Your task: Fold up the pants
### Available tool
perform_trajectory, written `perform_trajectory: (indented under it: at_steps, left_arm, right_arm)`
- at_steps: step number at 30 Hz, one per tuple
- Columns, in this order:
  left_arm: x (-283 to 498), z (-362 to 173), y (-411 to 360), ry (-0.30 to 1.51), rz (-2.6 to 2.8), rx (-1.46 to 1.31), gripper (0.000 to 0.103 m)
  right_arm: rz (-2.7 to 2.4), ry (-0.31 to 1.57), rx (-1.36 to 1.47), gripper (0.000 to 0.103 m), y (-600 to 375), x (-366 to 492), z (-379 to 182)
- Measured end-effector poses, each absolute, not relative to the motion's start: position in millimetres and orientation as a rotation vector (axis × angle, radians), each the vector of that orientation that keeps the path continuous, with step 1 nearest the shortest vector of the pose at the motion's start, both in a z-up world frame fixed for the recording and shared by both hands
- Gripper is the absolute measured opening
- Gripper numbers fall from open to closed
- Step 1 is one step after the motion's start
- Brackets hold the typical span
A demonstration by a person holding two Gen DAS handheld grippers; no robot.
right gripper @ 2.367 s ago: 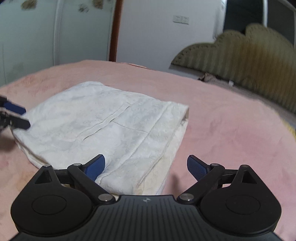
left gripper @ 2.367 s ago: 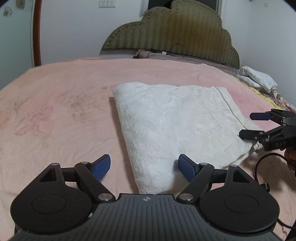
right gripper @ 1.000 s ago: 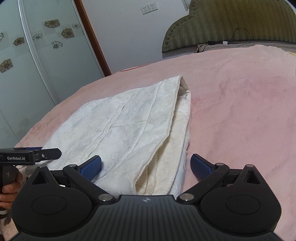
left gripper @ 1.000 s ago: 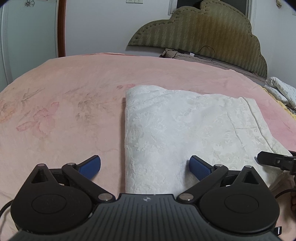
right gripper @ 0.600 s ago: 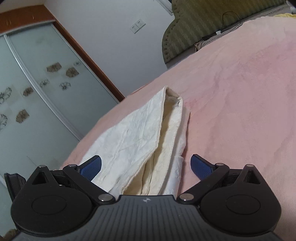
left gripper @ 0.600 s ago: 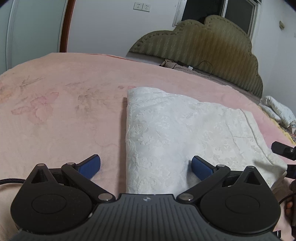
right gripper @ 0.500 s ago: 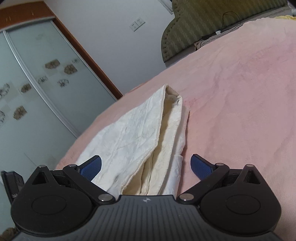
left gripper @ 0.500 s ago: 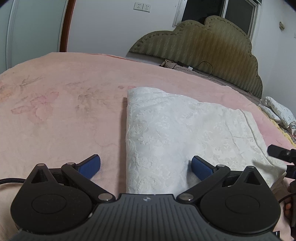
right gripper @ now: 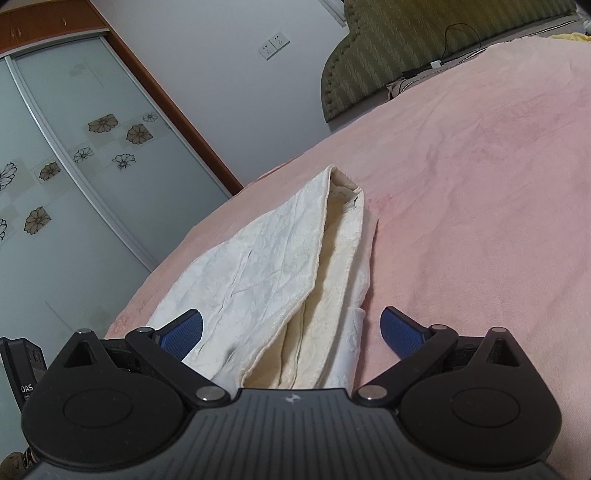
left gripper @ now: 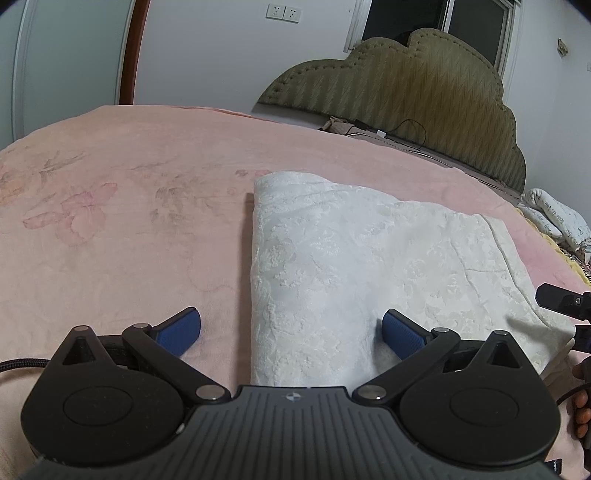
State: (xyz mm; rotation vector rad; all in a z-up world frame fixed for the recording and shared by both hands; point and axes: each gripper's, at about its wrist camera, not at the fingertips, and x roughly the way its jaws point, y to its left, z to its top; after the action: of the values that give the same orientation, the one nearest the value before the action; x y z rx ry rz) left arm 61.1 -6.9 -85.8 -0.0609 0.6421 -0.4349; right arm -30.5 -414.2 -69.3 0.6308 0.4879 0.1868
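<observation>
Pink plush bed cover with a faded floral print (left gripper: 110, 229): spans the whole lower field in both wrist views and carries everything else on the bed.

Olive-green scalloped upholstered headboard (left gripper: 406, 92): stands against the white wall at the far end of the bed. A black cable and a white plug lie along its foot.

Mirrored sliding wardrobe doors with flower decals and a brown wooden frame (right gripper: 74, 155): visible beyond the bed edge in the right wrist view.

White embossed folded pants (left gripper: 351, 266): lying flat on the pink cover as a roughly rectangular folded stack. In the left wrist view the near corner of the stack sits between the fingers. In the right wrist view the open layered edge faces the camera, with cream inner layers showing under the top white layer.

Left gripper (left gripper: 291, 328): black body with 2 blue-padded fingers (left gripper: 181, 330), spread wide. 1 pad is over the pink cover, the other over the pants. Nothing is pinched.

Right gripper (right gripper: 291, 328): same build, fingers spread wide on either side of the near end of the pants, gripping nothing. Its black tip also appears at the right margin of the left wrist view.

White double wall socket (left gripper: 284, 13): on the wall left of the headboard.
</observation>
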Motion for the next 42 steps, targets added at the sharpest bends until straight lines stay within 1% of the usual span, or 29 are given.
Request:
perform_trajectory:
  at_steps: [5, 8, 12, 14, 15, 16, 17, 18, 19, 20, 21, 22, 23, 24, 26, 27, 28, 29, 31, 36, 40, 42]
  left_arm:
    - [62, -86, -7, 0.642, -0.436, -0.060, 0.103]
    - [66, -84, -4, 0.655, -0.473, -0.065, 0.103]
    - [90, -77, 5, 0.744, -0.654, -0.082, 0.101]
    - [106, -78, 11, 0.797, -0.731, -0.141, 0.101]
    - [112, -80, 11, 0.813, -0.764, -0.169, 0.101]
    - [120, -81, 13, 0.819, -0.786, -0.203, 0.101]
    - [126, -84, 14, 0.825, -0.797, -0.242, 0.101]
    - [133, -86, 14, 0.828, -0.806, -0.281, 0.100]
    - [139, -88, 13, 0.832, -0.806, -0.312, 0.100]
    - [143, -89, 10, 0.837, -0.797, -0.330, 0.095]
    - [144, -88, 7, 0.844, -0.783, -0.322, 0.088]
    - [144, -86, 2, 0.847, -0.762, -0.274, 0.070]
    - [141, -83, -2, 0.837, -0.740, -0.206, 0.055]
    - [137, -80, -4, 0.819, -0.741, -0.162, 0.052]
    - [127, -76, -1, 0.764, -0.734, -0.141, 0.035]
    - [122, -74, 0, 0.735, -0.733, -0.138, 0.032]
    - [116, -72, 2, 0.702, -0.732, -0.136, 0.027]
    - [110, -69, 3, 0.670, -0.728, -0.129, 0.024]
    - [103, -62, 4, 0.612, -0.719, -0.108, 0.022]
    - [104, -33, 13, 0.446, -0.649, -0.017, 0.021]
    - [145, -16, 25, 0.431, -0.578, 0.007, 0.021]
    - [173, -16, 30, 0.471, -0.536, 0.016, 0.024]
  right_arm:
    - [0.185, 0.497, 0.624, 0.103, -413, -28, -68]
    - [0.196, 0.536, 0.590, 0.103, -411, -22, -63]
    - [0.276, 0.610, 0.548, 0.102, -412, -7, -56]
    - [0.330, 0.641, 0.536, 0.099, -414, 1, -54]
    - [0.349, 0.653, 0.525, 0.091, -417, 6, -54]
    - [0.366, 0.662, 0.523, 0.080, -420, 11, -54]
    - [0.371, 0.671, 0.534, 0.072, -423, 17, -55]
    - [0.371, 0.684, 0.555, 0.054, -427, 25, -57]
    - [0.384, 0.687, 0.586, 0.048, -431, 32, -59]
    - [0.401, 0.686, 0.616, 0.045, -434, 38, -62]
    - [0.412, 0.688, 0.634, 0.041, -435, 43, -64]
    - [0.414, 0.688, 0.632, 0.040, -433, 45, -64]
    - [0.413, 0.686, 0.610, 0.039, -430, 44, -62]
    - [0.409, 0.681, 0.575, 0.037, -425, 41, -58]
    - [0.400, 0.659, 0.539, 0.033, -417, 34, -52]
    - [0.399, 0.640, 0.532, 0.030, -413, 30, -49]
    - [0.401, 0.625, 0.530, 0.027, -411, 27, -46]
    - [0.406, 0.609, 0.532, 0.026, -409, 25, -42]
    - [0.410, 0.577, 0.508, 0.026, -403, 23, -31]
    - [0.449, 0.526, 0.387, 0.026, -380, 48, 2]
    - [0.472, 0.493, 0.334, 0.026, -356, 98, 22]
    - [0.453, 0.503, 0.299, 0.026, -344, 128, 22]
